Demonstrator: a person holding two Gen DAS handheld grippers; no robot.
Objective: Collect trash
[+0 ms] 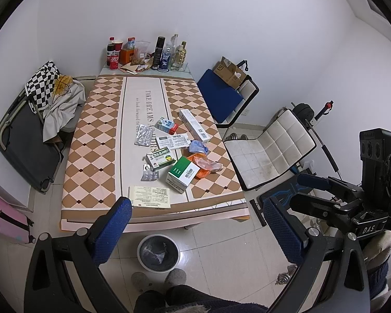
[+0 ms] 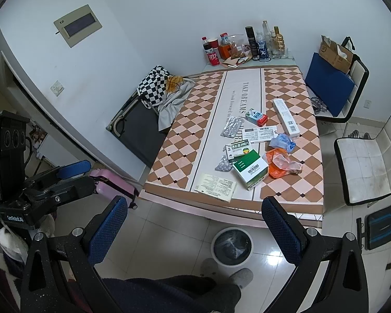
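Trash lies on the near half of the checked table (image 1: 91, 156) (image 2: 190, 120): a green-and-white box (image 1: 182, 173) (image 2: 250, 169), a flat leaflet (image 1: 150, 197) (image 2: 216, 184), pill blisters (image 1: 144, 135) (image 2: 231, 127), a long white box (image 1: 194, 125) (image 2: 286, 116), orange (image 1: 204, 167) (image 2: 280, 165) and blue (image 1: 198, 147) (image 2: 282, 142) plastic bags. A white bin with a dark liner (image 1: 158, 252) (image 2: 232, 245) stands on the floor below the table's near edge. My left gripper (image 1: 195, 224) and right gripper (image 2: 195, 224) are both open and empty, held above the floor in front of the table.
Bottles, a cola can and snacks (image 1: 146, 54) (image 2: 245, 44) stand at the table's far end. White chairs (image 1: 271, 148) (image 2: 370, 164) are on the right, one with a cardboard box (image 1: 230, 73). A folding cot with clothes (image 1: 31, 133) is on the left, with a pink suitcase (image 1: 5, 221).
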